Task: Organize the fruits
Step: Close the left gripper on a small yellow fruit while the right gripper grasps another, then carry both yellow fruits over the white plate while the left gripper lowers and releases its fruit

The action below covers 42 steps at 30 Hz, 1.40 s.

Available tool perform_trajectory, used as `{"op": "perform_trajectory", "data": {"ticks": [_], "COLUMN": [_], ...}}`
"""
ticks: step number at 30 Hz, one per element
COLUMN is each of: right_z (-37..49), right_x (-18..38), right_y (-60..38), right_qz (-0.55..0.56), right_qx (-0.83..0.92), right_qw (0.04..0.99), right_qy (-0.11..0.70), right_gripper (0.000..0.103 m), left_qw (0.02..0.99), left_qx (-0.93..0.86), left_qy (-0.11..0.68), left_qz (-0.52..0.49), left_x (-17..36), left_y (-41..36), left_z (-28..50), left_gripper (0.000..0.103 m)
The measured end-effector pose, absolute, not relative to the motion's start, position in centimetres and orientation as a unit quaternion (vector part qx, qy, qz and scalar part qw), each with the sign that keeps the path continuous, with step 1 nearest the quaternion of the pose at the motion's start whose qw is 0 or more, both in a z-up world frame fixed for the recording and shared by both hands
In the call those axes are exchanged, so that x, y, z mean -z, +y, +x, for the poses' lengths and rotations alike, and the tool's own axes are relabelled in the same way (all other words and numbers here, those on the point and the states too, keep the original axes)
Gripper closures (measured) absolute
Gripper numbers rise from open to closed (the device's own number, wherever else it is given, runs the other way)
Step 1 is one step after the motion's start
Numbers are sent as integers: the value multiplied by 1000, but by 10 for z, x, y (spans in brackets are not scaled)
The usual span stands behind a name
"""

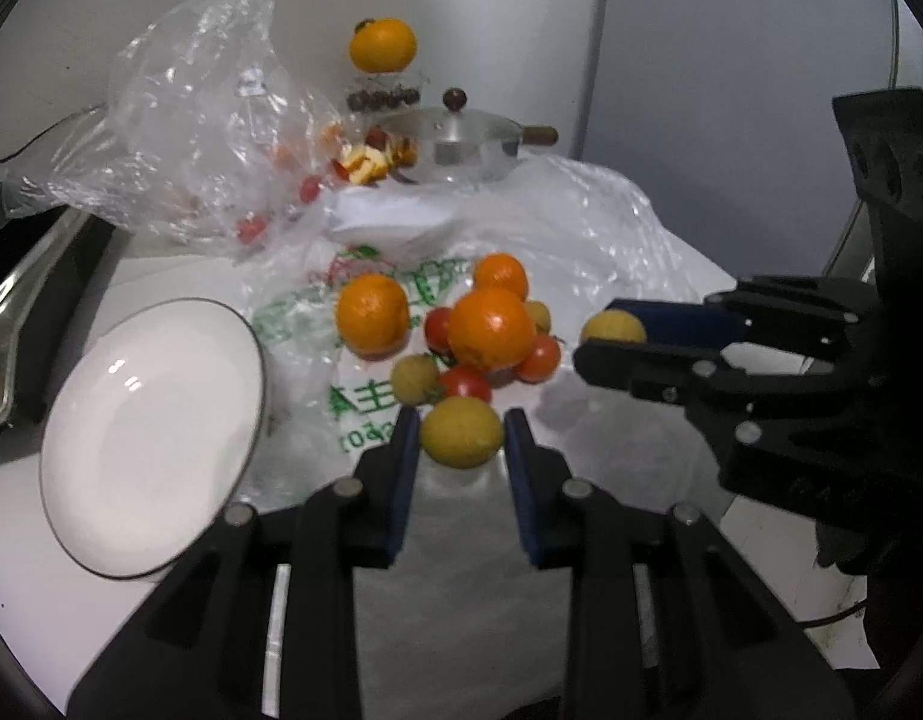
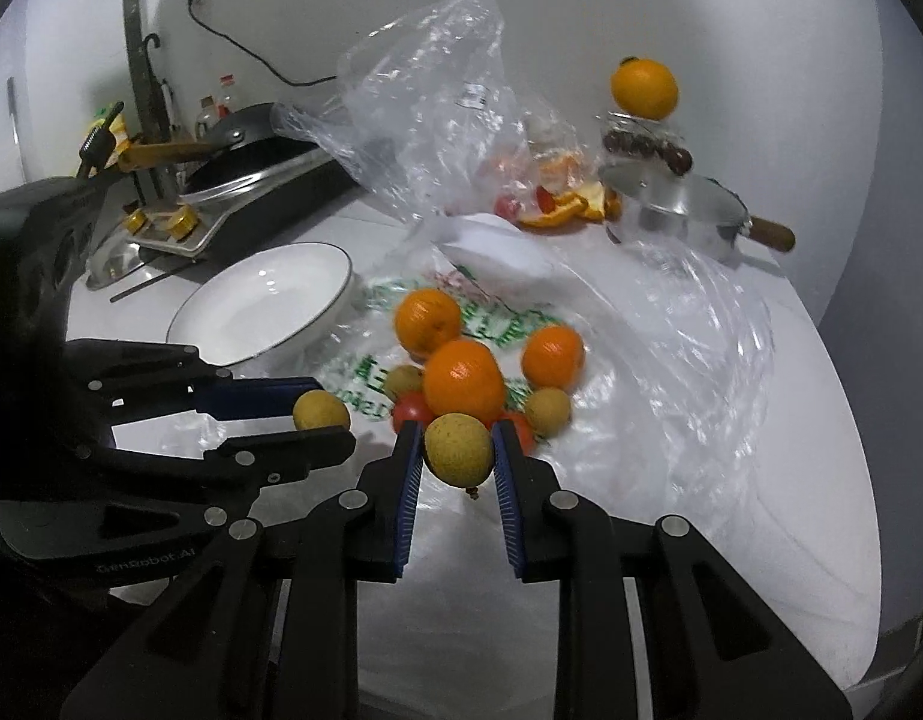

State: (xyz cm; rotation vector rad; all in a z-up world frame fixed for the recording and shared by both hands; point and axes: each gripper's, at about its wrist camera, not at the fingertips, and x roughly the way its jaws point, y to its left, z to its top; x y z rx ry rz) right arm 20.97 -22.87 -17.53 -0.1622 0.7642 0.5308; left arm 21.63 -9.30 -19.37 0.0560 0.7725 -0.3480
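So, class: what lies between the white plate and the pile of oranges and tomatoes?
In both views only the printed plastic bag lies between the white plate and the pile; no fruit.

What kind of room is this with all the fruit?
Most likely a home kitchen counter. A black frying pan sits on a cooktop at the back, a small metal pot with a lid stands by the wall, and a white plate waits beside the fruit.
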Motion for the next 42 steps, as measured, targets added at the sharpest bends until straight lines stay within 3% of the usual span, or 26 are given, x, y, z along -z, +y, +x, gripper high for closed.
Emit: {"op": "perform_trajectory", "data": {"ticks": [42], "right_z": [247], "right_x": [176], "right_y": [-87], "right_qz": [-129], "right_qx": [-332], "right_qw": [859], "right_qy": [366], "right_gripper": [77], "left_qw": [934], "left_qx": [60], "left_qy": [351], "left_qz": [-24], "left_x": [183], "left_y": [54], "left_z": [214], "left_gripper": [74]}}
